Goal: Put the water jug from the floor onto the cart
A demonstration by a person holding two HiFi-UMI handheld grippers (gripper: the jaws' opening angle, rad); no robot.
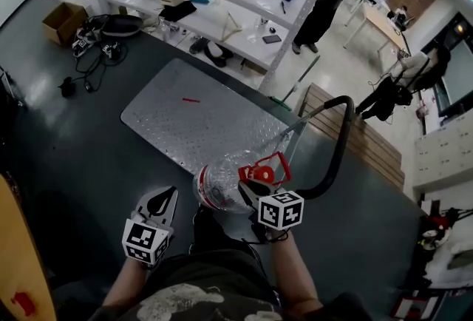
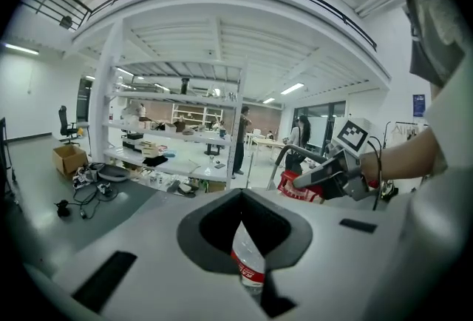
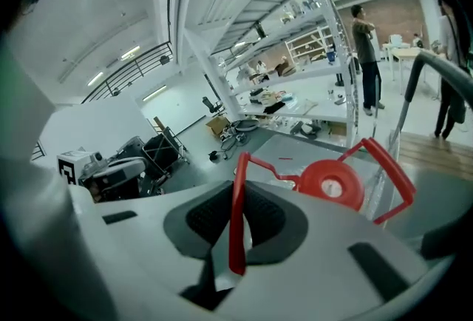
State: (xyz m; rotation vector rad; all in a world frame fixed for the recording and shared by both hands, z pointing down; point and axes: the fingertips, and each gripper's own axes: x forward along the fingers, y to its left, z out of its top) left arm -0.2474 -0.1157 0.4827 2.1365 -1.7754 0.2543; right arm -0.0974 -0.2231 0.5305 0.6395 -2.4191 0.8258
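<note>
Clamping the red handle [image 3: 236, 216], right claw [image 1: 250, 192] hangs the water jug [image 1: 218, 185] ready for the cart [image 1: 199, 120]; left claw [image 1: 166, 200] closed, empty.

Count, as I see it: one water jug [image 1: 222, 183], one cart [image 1: 177, 127], one cardboard box [image 1: 63, 21], two grippers: left gripper [image 1: 168, 195], right gripper [image 1: 250, 186].

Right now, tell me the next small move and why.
Probably carry the water jug forward until it is over the cart's metal deck. The right hand-held gripper is clamped on its red handle, and the jug hangs in the air by the deck's near edge, not yet resting on it.
</note>
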